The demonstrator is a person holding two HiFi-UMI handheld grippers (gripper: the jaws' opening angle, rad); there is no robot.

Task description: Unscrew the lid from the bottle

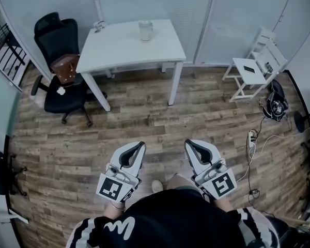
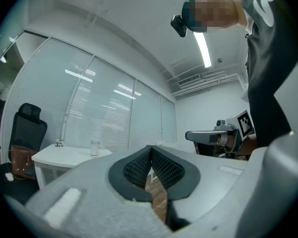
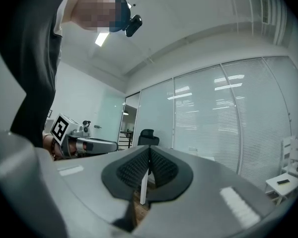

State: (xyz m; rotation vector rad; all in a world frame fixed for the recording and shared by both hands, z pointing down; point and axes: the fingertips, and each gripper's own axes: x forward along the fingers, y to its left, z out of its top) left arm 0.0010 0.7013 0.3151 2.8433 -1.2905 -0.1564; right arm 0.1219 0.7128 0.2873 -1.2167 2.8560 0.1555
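Observation:
A clear bottle (image 1: pixel 145 31) with a pale lid stands upright near the far edge of the white table (image 1: pixel 119 53), well ahead of me across the wooden floor. In the left gripper view the same bottle (image 2: pixel 95 147) shows small and distant on the table (image 2: pixel 59 155). My left gripper (image 1: pixel 142 144) and right gripper (image 1: pixel 187 143) are held level close to my body, side by side, both shut with nothing between the jaws. Each gripper's ribbed pads meet at the tip (image 2: pixel 151 148) (image 3: pixel 149 148). The bottle is hidden in the right gripper view.
A black office chair (image 1: pixel 62 68) with a brown bag on it stands left of the table. A white folding chair (image 1: pixel 256 66) sits at the right, with cables and a power strip (image 1: pixel 252 136) on the floor. Glass partition walls with blinds run behind the table.

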